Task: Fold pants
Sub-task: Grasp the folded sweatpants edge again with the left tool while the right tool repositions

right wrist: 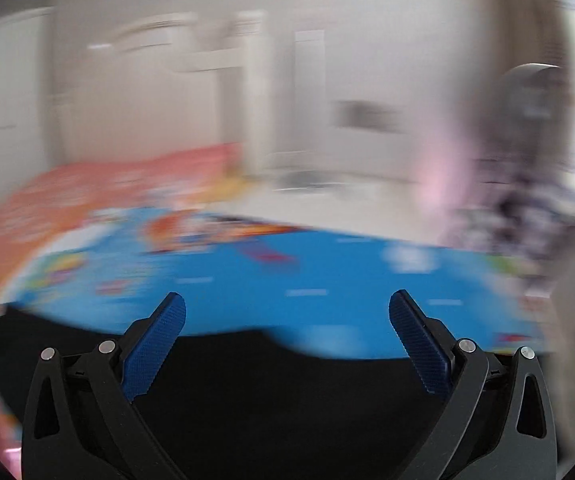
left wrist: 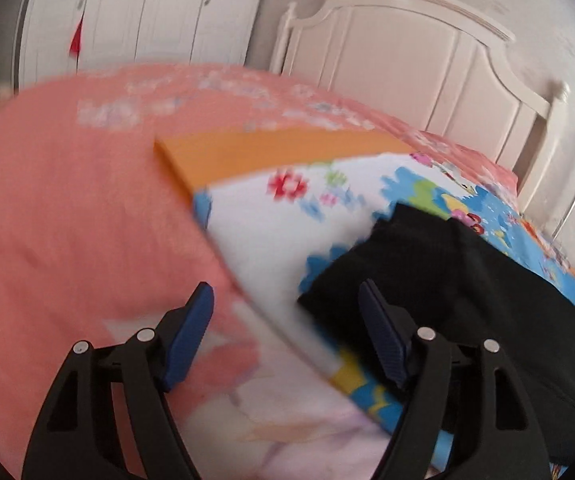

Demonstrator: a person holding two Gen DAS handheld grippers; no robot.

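The black pants (left wrist: 447, 276) lie on a colourful cartoon-print mat (left wrist: 271, 232) on the bed, at the right of the left wrist view. My left gripper (left wrist: 285, 296) is open and empty, above the mat's left edge, with the pants' near end just right of its right finger. In the blurred right wrist view the pants (right wrist: 279, 380) fill the lower part under my right gripper (right wrist: 287, 308), which is open and empty over the blue mat (right wrist: 327, 276).
The mat lies on a pink bedspread (left wrist: 67, 208). A white headboard (left wrist: 427, 64) stands behind the bed and a white wardrobe (left wrist: 139, 12) at the back left. A person in patterned clothing (right wrist: 519, 208) is at the right.
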